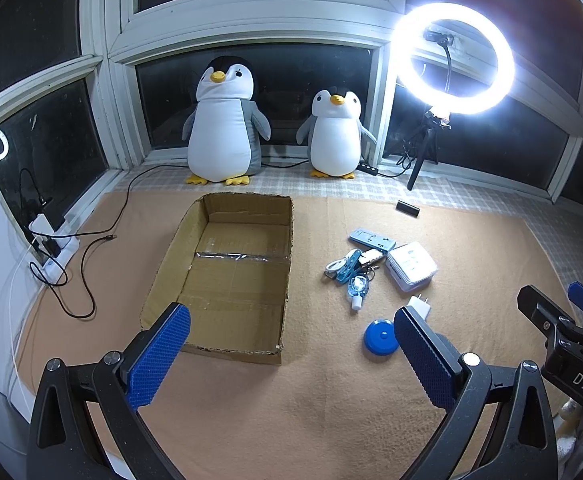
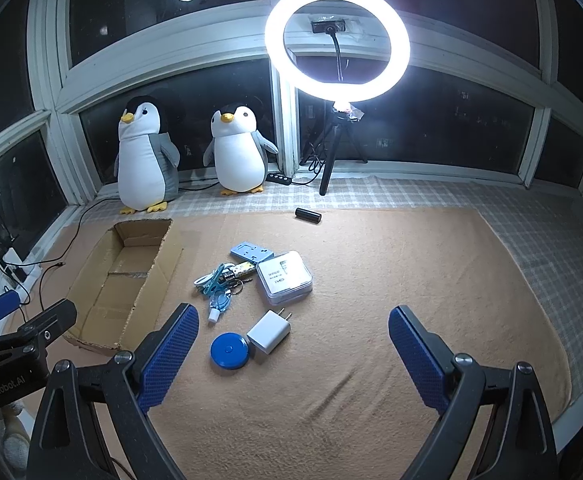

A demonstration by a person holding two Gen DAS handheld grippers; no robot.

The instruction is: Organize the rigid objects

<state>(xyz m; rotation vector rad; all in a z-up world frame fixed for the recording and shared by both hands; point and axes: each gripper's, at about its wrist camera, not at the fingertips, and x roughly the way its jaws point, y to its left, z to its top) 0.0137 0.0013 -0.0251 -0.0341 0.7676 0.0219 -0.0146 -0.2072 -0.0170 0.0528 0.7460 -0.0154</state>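
Observation:
An empty open cardboard box (image 1: 235, 280) (image 2: 123, 280) lies on the tan mat. To its right lies a pile of small things: a clear plastic case (image 1: 411, 266) (image 2: 284, 277), a light blue flat plate (image 1: 371, 238) (image 2: 251, 251), a white cable with a blue clip and keys (image 1: 347, 266) (image 2: 217, 278), a small sanitizer bottle (image 1: 357, 290) (image 2: 218, 305), a white charger plug (image 1: 420, 305) (image 2: 268, 331) and a blue round disc (image 1: 380, 337) (image 2: 229, 351). My left gripper (image 1: 291, 354) is open and empty above the mat by the box's near edge. My right gripper (image 2: 293, 354) is open and empty, near the plug and disc.
Two plush penguins (image 1: 223, 124) (image 2: 239, 148) stand at the window. A lit ring light on a tripod (image 1: 453, 58) (image 2: 337, 42) stands at the back. A black cylinder (image 1: 408, 207) (image 2: 308, 215) lies at the mat's far edge. A power strip with cables (image 1: 53, 248) is at the left.

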